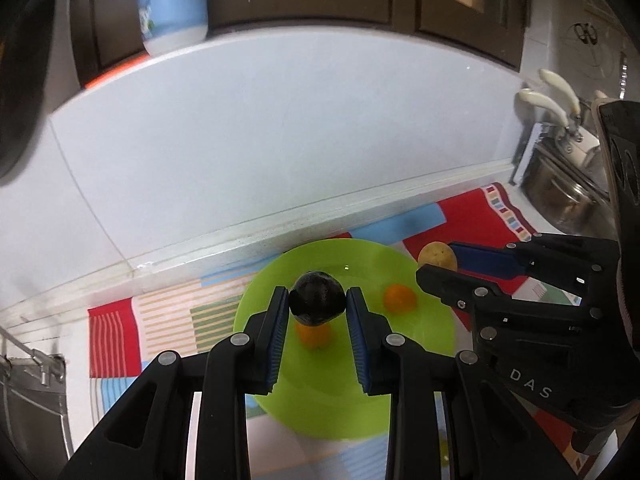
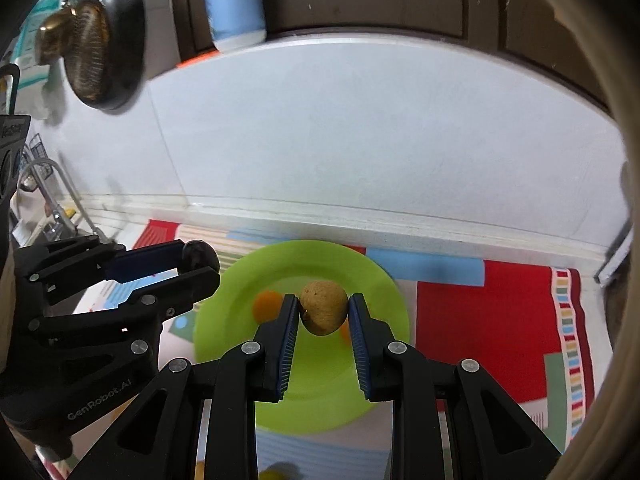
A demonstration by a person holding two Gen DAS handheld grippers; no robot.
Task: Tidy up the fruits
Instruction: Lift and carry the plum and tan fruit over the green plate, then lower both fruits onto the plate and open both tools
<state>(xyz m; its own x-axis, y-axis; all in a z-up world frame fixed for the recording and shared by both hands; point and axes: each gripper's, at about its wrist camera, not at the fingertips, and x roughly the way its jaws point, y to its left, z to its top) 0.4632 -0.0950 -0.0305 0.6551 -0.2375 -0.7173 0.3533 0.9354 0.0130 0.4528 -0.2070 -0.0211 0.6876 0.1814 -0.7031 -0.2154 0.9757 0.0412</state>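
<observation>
Count, both wrist views.

Grippers: 2. Left gripper (image 1: 317,305), right gripper (image 2: 323,309).

Fruit held: 2. One dark fruit (image 1: 317,299) between the left pads, one tan fruit (image 2: 323,307) between the right pads.

Fruit on plate: 2 orange fruits, blurred: first orange (image 1: 399,298) and second orange (image 1: 314,335), the latter partly hidden under the dark fruit.

A yellow bit at the bottom edge of the right view: kind cannot be told, not counted.

Plates: 1 green plate (image 1: 420,344).

Mats: 1 patterned mat (image 2: 480,320).

Blue-and-white containers on the ledge: 1 container (image 1: 172,4).

White-handled taps: 2, tap one (image 1: 542,106) and tap two (image 1: 560,86).

Fruit total: 4.
</observation>
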